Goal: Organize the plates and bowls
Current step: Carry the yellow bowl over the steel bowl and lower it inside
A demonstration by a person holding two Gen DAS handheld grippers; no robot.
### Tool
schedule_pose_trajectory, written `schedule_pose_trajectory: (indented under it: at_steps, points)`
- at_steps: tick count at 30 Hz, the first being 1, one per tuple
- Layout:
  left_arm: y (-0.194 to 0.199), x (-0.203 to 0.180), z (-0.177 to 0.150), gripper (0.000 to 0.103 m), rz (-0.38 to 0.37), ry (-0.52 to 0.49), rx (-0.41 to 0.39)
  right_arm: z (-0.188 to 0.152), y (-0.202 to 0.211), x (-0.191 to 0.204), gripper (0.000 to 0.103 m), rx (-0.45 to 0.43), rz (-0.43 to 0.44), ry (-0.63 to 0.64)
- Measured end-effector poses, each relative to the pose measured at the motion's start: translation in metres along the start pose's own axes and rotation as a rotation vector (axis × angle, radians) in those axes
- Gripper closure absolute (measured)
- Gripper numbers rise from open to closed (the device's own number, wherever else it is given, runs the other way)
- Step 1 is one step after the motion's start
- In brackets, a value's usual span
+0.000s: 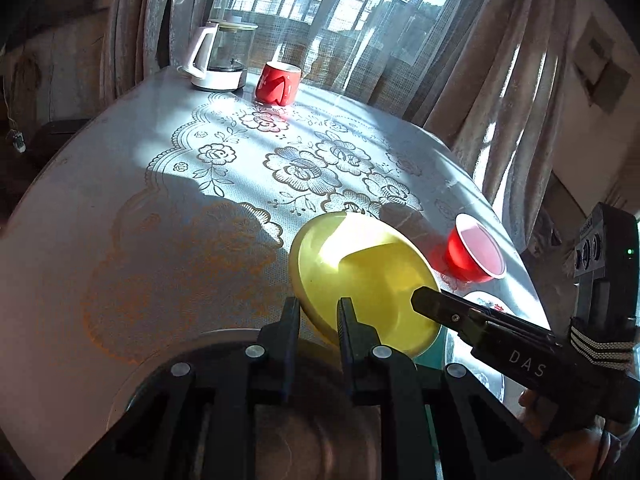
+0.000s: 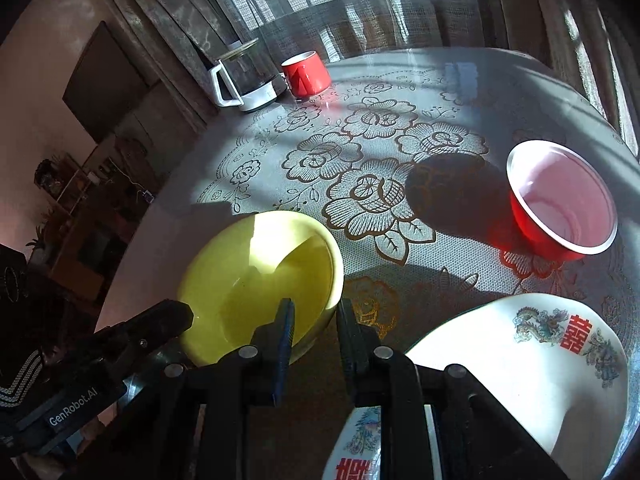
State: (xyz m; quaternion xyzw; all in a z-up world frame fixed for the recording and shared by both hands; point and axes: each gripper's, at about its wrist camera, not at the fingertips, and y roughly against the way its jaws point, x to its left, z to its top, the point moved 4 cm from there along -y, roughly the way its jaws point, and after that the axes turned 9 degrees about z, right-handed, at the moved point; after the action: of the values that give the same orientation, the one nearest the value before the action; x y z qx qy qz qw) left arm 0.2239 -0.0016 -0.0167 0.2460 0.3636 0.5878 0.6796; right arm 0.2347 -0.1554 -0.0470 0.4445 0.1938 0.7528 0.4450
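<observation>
A yellow bowl [image 1: 360, 280] [image 2: 260, 276] is held tilted above the table between both grippers. My left gripper [image 1: 319, 312] straddles its near rim, and my right gripper [image 2: 314, 316] straddles the opposite rim. Both sets of jaws are closed on the bowl's wall. The right gripper shows in the left wrist view [image 1: 480, 324], and the left gripper shows in the right wrist view [image 2: 120, 340]. A red bowl with a white rim [image 2: 560, 200] [image 1: 474, 254] stands to the right. A white plate with a dragon pattern [image 2: 528, 364] lies at the near right.
A glass kettle on a white base [image 1: 222, 56] [image 2: 244, 76] and a red mug [image 1: 278, 82] [image 2: 306, 74] stand at the table's far side by the curtains. A grey plate [image 1: 200, 360] lies under my left gripper. A second patterned plate [image 2: 360, 448] lies under my right gripper.
</observation>
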Motion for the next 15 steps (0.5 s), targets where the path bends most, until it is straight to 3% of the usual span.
schedule_pose_trajectory:
  at_steps: [15]
  points:
    - [0.046, 0.012, -0.025, 0.085, -0.027, 0.029, -0.061, -0.025, 0.029, 0.028, 0.081, -0.053, 0.067, 0.028]
